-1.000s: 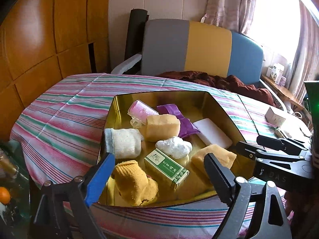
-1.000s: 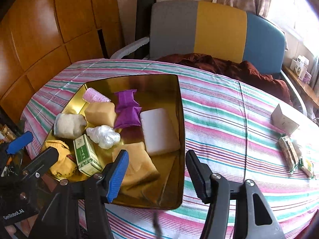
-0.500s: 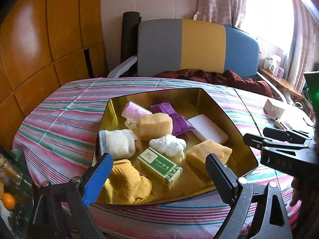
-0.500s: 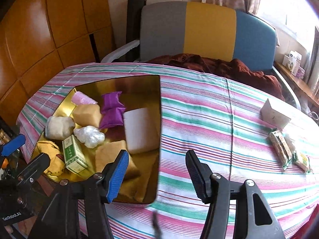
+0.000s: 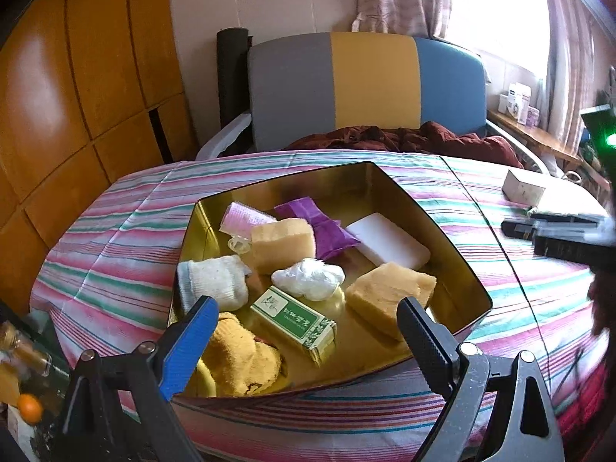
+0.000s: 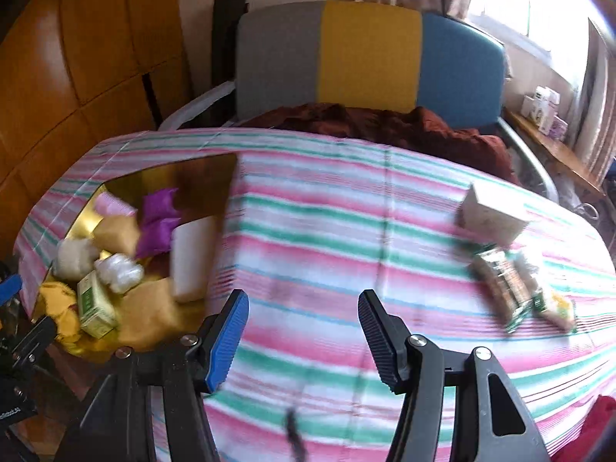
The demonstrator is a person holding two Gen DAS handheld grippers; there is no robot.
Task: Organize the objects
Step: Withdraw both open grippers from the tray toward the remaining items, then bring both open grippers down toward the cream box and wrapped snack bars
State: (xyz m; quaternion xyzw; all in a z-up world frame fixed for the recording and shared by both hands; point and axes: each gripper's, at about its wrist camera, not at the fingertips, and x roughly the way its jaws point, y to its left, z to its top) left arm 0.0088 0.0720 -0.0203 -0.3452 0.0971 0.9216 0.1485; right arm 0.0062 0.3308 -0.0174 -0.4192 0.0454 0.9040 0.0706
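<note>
A gold tin tray (image 5: 454,238) sits on the striped tablecloth and holds a green box (image 5: 294,319), a yellow sock (image 5: 238,358), a white sock (image 5: 215,287), two tan sponges (image 5: 385,296), a white block (image 5: 387,240), a purple pouch (image 5: 319,223) and a crumpled white bag (image 5: 308,283). My left gripper (image 5: 308,331) is open and empty just in front of the tray. My right gripper (image 6: 302,313) is open and empty over bare cloth right of the tray (image 6: 215,177). A white box (image 6: 489,211) and snack packets (image 6: 512,288) lie at the right.
A grey, yellow and blue chair (image 5: 365,84) with a dark red cloth (image 5: 404,138) stands behind the table. Wooden panels (image 5: 77,96) line the left wall. A bottle and an orange (image 5: 29,408) sit low at the left, beside the table edge.
My right gripper has swung right, away from the tray, toward the white box and packets; its view is blurred. My left gripper has drawn back slightly and stays open.
</note>
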